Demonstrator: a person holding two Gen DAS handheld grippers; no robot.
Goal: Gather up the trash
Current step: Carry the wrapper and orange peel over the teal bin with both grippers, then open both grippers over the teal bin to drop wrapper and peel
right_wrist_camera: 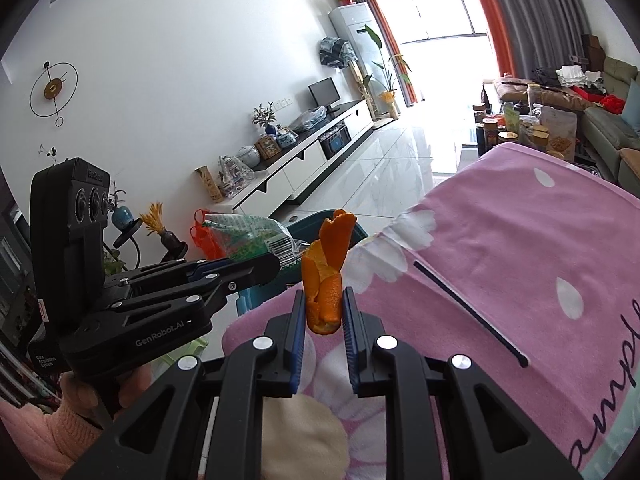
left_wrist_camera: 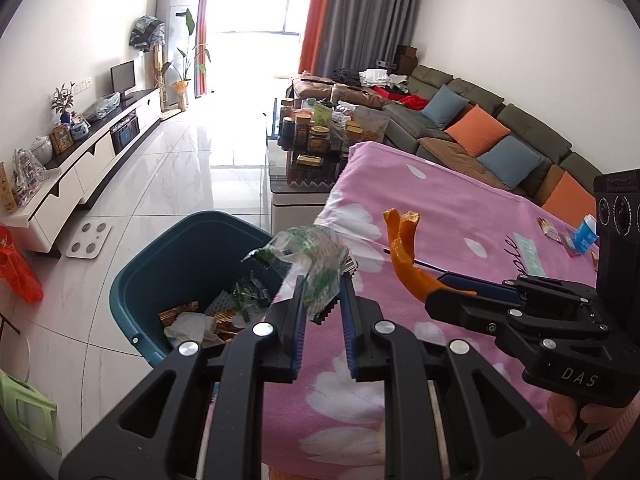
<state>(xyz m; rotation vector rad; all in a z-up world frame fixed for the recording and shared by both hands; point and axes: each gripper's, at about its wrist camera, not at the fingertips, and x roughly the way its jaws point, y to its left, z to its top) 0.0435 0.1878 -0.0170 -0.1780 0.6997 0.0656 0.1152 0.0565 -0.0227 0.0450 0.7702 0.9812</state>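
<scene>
Cloth (left_wrist_camera: 460,208), pink and flowered, covers the table, with a teal bin (left_wrist_camera: 132,280) just beside its edge, already holding wrappers and tissue. Left gripper (left_wrist_camera: 325,292) is clamped on a crinkled wrapper (left_wrist_camera: 316,256) near the bin's rim; right gripper (right_wrist_camera: 323,312) pinches an orange peel (right_wrist_camera: 326,276) over the cloth. Neither is dropped yet, and small packets (left_wrist_camera: 568,236) remain at the far edge.

Open at the top: teal bin (left_wrist_camera: 168,280), partly filled with wrappers (left_wrist_camera: 208,316), just beside the pink cloth's (left_wrist_camera: 440,216) edge. Above the rim, crowded by a clamped plastic wrapper (left_wrist_camera: 316,264) and orange peel (left_wrist_camera: 404,256). Bare tile floor (left_wrist_camera: 168,176) beyond.
</scene>
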